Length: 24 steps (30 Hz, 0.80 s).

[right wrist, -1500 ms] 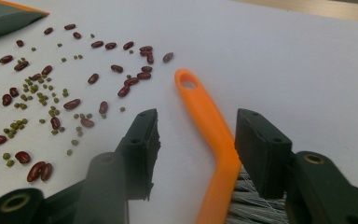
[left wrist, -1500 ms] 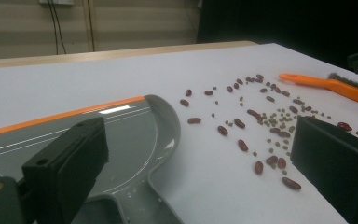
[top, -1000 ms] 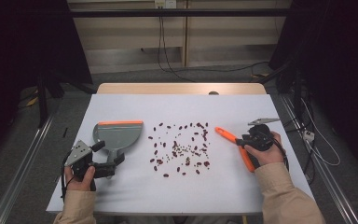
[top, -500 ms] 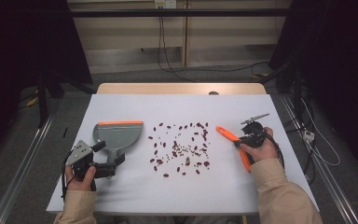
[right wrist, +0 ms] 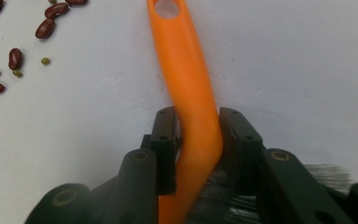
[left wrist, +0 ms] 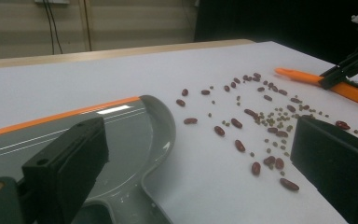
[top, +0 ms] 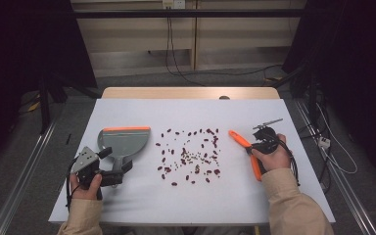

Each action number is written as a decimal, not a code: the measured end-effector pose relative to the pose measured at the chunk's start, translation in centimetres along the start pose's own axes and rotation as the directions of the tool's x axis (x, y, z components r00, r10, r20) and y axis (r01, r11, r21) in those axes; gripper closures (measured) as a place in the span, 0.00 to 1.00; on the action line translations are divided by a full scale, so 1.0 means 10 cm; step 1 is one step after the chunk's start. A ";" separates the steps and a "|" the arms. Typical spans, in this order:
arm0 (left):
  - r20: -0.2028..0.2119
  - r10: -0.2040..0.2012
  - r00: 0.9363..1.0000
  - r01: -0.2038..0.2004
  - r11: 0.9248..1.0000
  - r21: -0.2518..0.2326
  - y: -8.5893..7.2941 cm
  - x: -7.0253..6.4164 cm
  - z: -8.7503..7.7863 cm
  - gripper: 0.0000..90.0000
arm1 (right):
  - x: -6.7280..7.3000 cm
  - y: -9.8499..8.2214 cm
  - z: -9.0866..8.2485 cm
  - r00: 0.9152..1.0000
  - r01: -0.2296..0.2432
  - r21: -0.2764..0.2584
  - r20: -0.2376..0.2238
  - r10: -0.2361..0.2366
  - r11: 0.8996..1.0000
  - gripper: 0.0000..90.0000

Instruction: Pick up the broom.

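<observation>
A grey dustpan (top: pixel 125 142) with an orange lip lies at the table's left. My left gripper (top: pixel 116 160) is open, its jaws standing wide on either side of the dustpan's (left wrist: pixel 121 135) handle without pressing it. Red and small green beans (top: pixel 191 156) are scattered mid-table, and they also show in the left gripper view (left wrist: pixel 261 121). To their right lies an orange brush (top: pixel 242 142). My right gripper (top: pixel 251 147) has just been closing and its pads now press both sides of the brush's handle (right wrist: pixel 186 70); bristles show behind the jaws.
The white tabletop (top: pixel 196 112) has bare room behind and in front of the beans. A wooden strip (top: pixel 191 93) runs along the far edge. Cables hang at the right side of the table.
The right gripper's jaws have closed onto the orange brush handle, and the hand has shifted slightly toward it. The left gripper and the dustpan have stayed in place.
</observation>
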<state>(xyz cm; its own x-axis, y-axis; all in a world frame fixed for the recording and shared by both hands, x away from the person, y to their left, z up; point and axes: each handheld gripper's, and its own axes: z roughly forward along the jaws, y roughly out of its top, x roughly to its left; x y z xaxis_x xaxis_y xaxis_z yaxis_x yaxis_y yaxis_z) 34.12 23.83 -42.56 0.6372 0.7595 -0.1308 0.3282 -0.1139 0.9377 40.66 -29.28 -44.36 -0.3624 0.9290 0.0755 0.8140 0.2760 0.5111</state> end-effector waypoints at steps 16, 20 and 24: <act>-0.010 0.022 1.000 -0.022 1.000 -0.016 0.07 -0.05 0.01 0.04 | 0.01 -0.06 -0.42 1.000 -0.025 -0.289 -0.014 0.022 0.957 0.78; -0.004 0.043 0.999 -0.043 0.999 -0.020 0.11 -0.10 0.04 0.04 | 0.03 -0.09 -0.55 0.998 -0.060 -0.395 -0.055 0.041 0.917 0.78; 0.010 0.052 0.999 -0.052 0.998 -0.032 0.15 -0.17 0.05 0.04 | 0.05 -0.14 -0.65 0.997 -0.070 -0.476 -0.072 0.041 0.877 0.79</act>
<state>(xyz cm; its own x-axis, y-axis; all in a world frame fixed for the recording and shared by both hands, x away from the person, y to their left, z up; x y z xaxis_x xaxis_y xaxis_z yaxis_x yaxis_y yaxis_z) 33.91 22.01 -41.10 0.6605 0.7460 -0.0850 0.2723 -0.1324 0.9531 36.38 -30.80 -39.52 -0.3608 0.9192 0.1578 0.5232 0.0594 0.8501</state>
